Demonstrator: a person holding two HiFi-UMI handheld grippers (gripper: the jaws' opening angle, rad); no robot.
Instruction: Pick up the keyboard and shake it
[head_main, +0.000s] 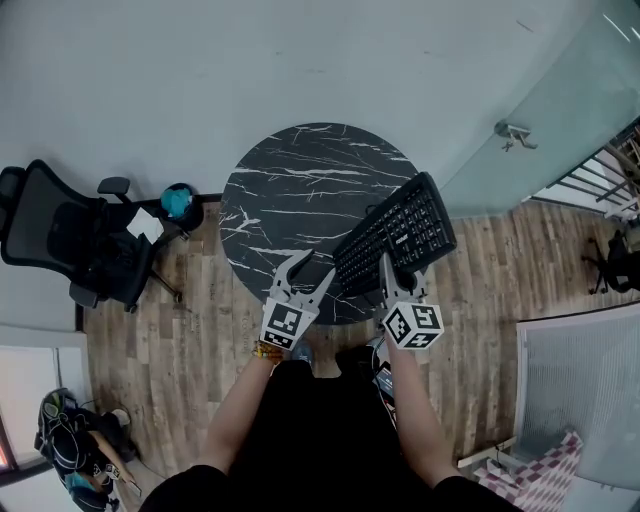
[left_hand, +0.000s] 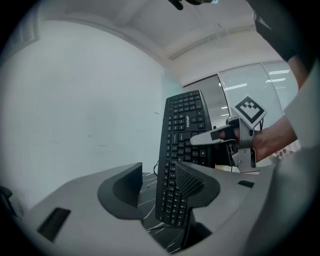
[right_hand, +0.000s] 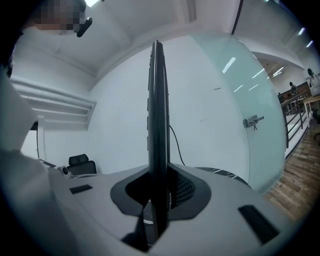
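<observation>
A black keyboard (head_main: 395, 235) hangs tilted over the right part of the round black marble table (head_main: 290, 190), its cable trailing behind. My right gripper (head_main: 388, 272) is shut on its near long edge. In the right gripper view the keyboard (right_hand: 158, 125) stands edge-on between the pads of that gripper (right_hand: 157, 192). My left gripper (head_main: 312, 268) is open just left of the keyboard's near end, with nothing in its jaws. In the left gripper view the keyboard (left_hand: 182, 150) stands upright beyond the spread jaws of the left gripper (left_hand: 160, 182), and the right gripper (left_hand: 215, 136) clamps it from the right.
A black office chair (head_main: 75, 240) and a teal object (head_main: 177, 200) stand left of the table on the wood floor. A frosted glass wall (head_main: 540, 120) with a handle (head_main: 512, 133) runs at the right. A bag (head_main: 70, 440) lies at the lower left.
</observation>
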